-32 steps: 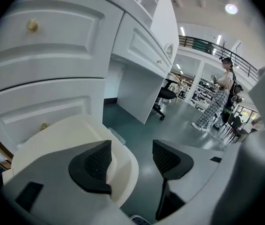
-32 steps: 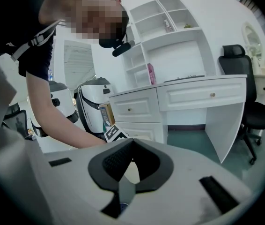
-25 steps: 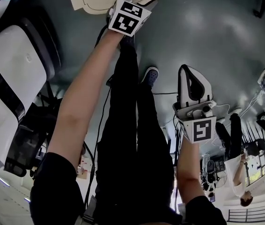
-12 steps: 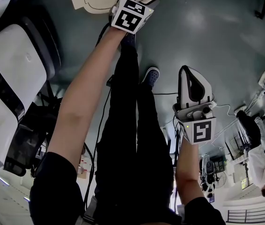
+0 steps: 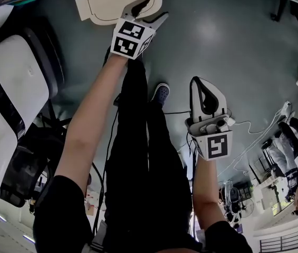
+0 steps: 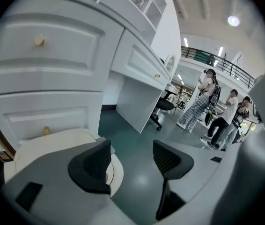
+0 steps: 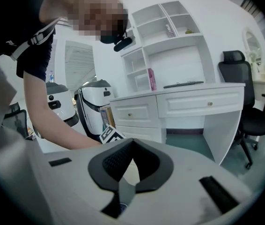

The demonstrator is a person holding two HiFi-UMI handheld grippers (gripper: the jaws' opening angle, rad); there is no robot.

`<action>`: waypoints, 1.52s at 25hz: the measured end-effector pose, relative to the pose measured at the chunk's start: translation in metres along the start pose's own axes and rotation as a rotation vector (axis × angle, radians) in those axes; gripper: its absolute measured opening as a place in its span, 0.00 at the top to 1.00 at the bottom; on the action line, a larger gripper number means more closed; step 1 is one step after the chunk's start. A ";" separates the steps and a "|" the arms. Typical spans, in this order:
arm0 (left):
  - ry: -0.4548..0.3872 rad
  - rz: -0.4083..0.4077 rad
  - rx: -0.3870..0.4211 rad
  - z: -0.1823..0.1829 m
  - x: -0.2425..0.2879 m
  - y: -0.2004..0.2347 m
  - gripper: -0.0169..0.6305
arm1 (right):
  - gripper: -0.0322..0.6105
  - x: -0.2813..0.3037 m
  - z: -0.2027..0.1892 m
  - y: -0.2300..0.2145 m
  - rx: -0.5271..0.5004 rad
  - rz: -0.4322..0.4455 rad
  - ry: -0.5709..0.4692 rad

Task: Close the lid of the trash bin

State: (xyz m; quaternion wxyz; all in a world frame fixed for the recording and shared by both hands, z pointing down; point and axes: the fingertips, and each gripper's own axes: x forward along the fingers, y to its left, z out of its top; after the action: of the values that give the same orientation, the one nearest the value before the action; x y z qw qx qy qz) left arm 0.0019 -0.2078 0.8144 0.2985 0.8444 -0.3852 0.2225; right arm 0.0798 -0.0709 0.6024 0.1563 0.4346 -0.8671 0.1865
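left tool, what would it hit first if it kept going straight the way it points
Most likely the cream bin lid: one open jaw of the left tool overlaps its edge. The gap between the jaws shows only floor, so depth is unclear.

- Left gripper (image 5: 148,12): reached far forward, jaws set wide apart, empty gap between them (image 6: 132,159); marker cube (image 5: 129,39) at its rear.
- Left arm (image 5: 88,120): bare, stretched out nearly straight.
- Right gripper (image 5: 197,83): held nearer the body, jaws closed tip to tip (image 7: 131,144), gripping nothing.
- Right forearm (image 5: 204,186): bare, elbow tucked in.
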 end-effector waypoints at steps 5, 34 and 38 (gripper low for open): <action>-0.153 0.033 -0.043 0.062 -0.080 -0.032 0.53 | 0.94 -0.029 0.045 0.011 -0.038 0.001 -0.026; -0.602 0.222 0.128 0.233 -0.568 -0.307 0.53 | 0.94 -0.328 0.254 0.117 -0.271 0.006 -0.229; -0.627 0.238 0.113 0.224 -0.585 -0.334 0.53 | 0.94 -0.351 0.251 0.122 -0.284 0.018 -0.252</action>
State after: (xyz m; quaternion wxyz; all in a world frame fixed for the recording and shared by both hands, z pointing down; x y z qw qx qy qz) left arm -0.0569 0.1190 0.1869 0.0903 0.8359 -0.5414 0.0062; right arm 0.1546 0.1254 0.2065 0.1047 0.4205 -0.9012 0.0078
